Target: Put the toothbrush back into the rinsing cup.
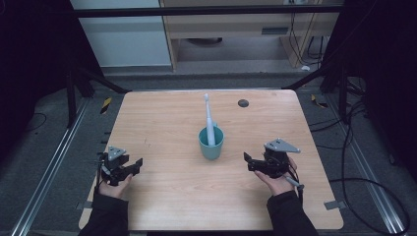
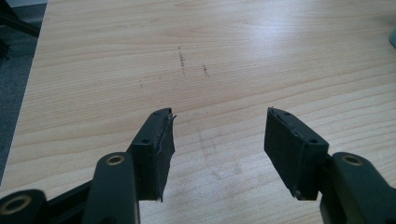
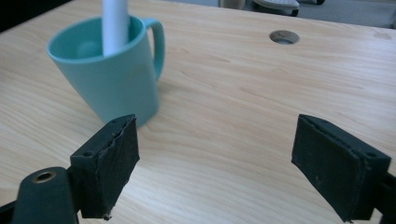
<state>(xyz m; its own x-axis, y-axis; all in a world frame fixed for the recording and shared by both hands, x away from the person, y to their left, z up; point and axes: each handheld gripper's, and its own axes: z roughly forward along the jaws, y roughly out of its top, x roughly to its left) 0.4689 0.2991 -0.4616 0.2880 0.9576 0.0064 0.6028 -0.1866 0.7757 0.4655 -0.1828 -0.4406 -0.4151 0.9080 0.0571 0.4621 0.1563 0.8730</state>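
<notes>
Claws [image 1: 246, 161] [image 1: 137, 164] both spread wide, empty, flanking cup [image 1: 211, 143] with toothbrush [image 1: 209, 118] upright inside, poised for a grab

The person is wearing dark sleeves [image 1: 109, 215]; each black two-jaw gripper [image 1: 129, 167] is carrying a grey three-cornered plate [image 1: 282, 145] on top.

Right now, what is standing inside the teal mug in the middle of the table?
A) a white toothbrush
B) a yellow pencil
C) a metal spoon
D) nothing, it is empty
A: a white toothbrush stands in the teal mug, its handle leaning on the rim and its head pointing up and away, while the left gripper and the right gripper rest open on either side, touching neither.
</notes>
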